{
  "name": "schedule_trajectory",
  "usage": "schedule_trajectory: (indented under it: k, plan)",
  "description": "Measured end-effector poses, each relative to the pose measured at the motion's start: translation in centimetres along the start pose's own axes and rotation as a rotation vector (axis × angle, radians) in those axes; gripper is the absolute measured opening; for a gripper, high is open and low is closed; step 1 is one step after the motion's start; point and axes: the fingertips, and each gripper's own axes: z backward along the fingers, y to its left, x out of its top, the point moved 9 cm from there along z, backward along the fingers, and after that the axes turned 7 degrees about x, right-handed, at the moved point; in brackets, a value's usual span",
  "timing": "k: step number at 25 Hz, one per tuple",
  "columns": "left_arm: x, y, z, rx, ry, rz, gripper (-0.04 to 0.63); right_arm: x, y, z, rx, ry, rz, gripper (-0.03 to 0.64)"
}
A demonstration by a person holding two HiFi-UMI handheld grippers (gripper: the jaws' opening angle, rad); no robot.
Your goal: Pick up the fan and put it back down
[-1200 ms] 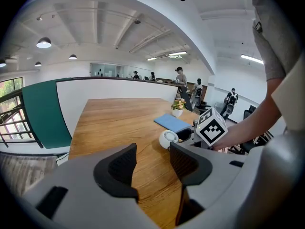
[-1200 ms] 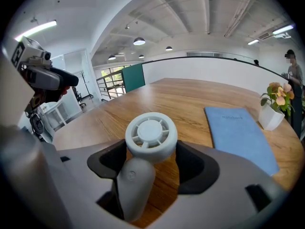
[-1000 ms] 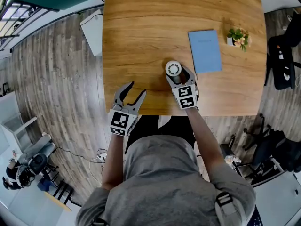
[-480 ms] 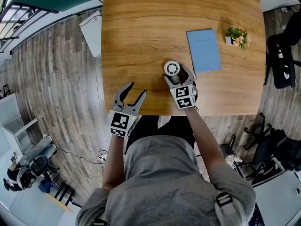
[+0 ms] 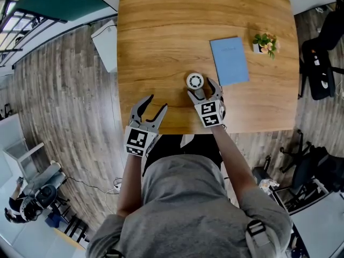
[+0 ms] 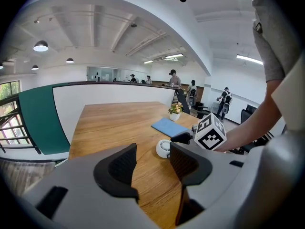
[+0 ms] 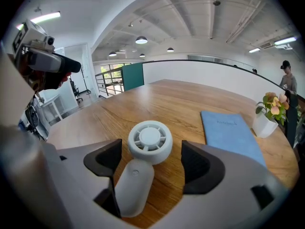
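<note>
A small white hand-held fan lies on the wooden table, round head away from me, handle pointing back toward me. My right gripper straddles the handle. Its jaws have just been opening and stand wide, pads off the fan. In the right gripper view the fan rests on the wood between the dark pads of that gripper. My left gripper hovers open and empty over the table's near edge, left of the fan. The left gripper view shows the left gripper with the fan beyond it.
A blue notebook lies flat just right of the fan. A small potted plant stands beyond it by the right edge. Black office chairs stand on the floor to the right. The table's near edge runs just below both grippers.
The right gripper's jaws have spread apart around the fan's handle, and the fan now lies loose on the table. The left gripper has held still.
</note>
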Motion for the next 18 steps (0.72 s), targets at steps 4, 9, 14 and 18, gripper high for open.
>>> schedule_trajectory:
  k: [4, 9, 14, 18]
  plan:
    - [0.9, 0.2, 0.1, -0.011, -0.018, -0.012, 0.235, 0.8, -0.2, 1.0, -0.014, -0.007, -0.008, 0.403]
    - [2.1, 0.2, 0.9, -0.019, -0.049, -0.041, 0.235, 1.4, 0.3, 2.4, -0.013, -0.023, -0.035, 0.405]
    - [3.3, 0.1, 1.5, -0.048, -0.073, -0.058, 0.235, 2.5, 0.7, 3.7, -0.034, -0.045, -0.049, 0.405]
    - [4.3, -0.4, 2.2, -0.078, -0.094, -0.065, 0.235, 3.1, 1.4, 4.9, -0.054, -0.067, -0.059, 0.395]
